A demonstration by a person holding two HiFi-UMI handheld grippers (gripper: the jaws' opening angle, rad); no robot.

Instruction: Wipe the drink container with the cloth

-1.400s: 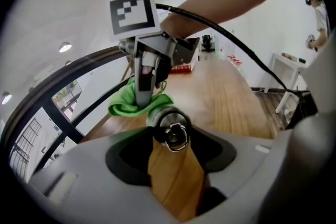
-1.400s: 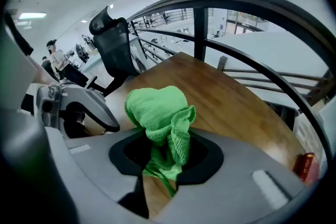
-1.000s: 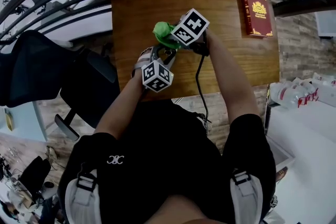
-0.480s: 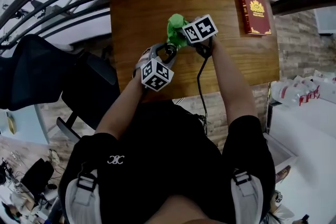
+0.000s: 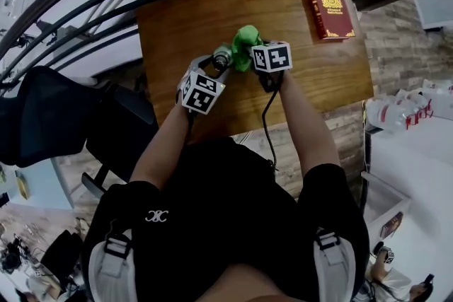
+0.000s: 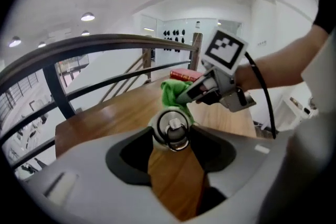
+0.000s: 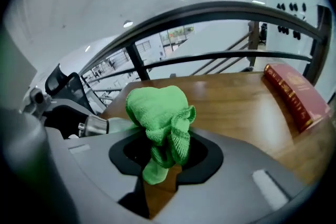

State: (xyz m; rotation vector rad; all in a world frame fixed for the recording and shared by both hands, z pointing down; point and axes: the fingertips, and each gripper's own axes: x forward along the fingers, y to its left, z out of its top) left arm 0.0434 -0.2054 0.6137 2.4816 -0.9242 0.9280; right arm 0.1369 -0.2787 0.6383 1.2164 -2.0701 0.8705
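green cloth (image 7: pixel 157 113), red book (image 5: pixel 328 8), brown table (image 5: pixel 184 25)

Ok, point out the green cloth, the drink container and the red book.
green cloth (image 7: pixel 157 110), right gripper view, on its bunched upper fold.
drink container (image 6: pixel 170 131), left gripper view, on its capped end.
red book (image 5: pixel 329 8), head view, on its front cover.

drink container and green cloth, met over the bench (image 5: pixel 177 25)

the small drink container (image 6: pixel 170 131) lies on its side, clamped between the jaws of the left tool (image 5: pixel 216 63), its silvery ring-topped cap facing back along that tool. the bunched green cloth (image 7: pixel 160 113), pinched in the right tool (image 7: pixel 164 153), presses against the container's far end, one loose tail hanging down.
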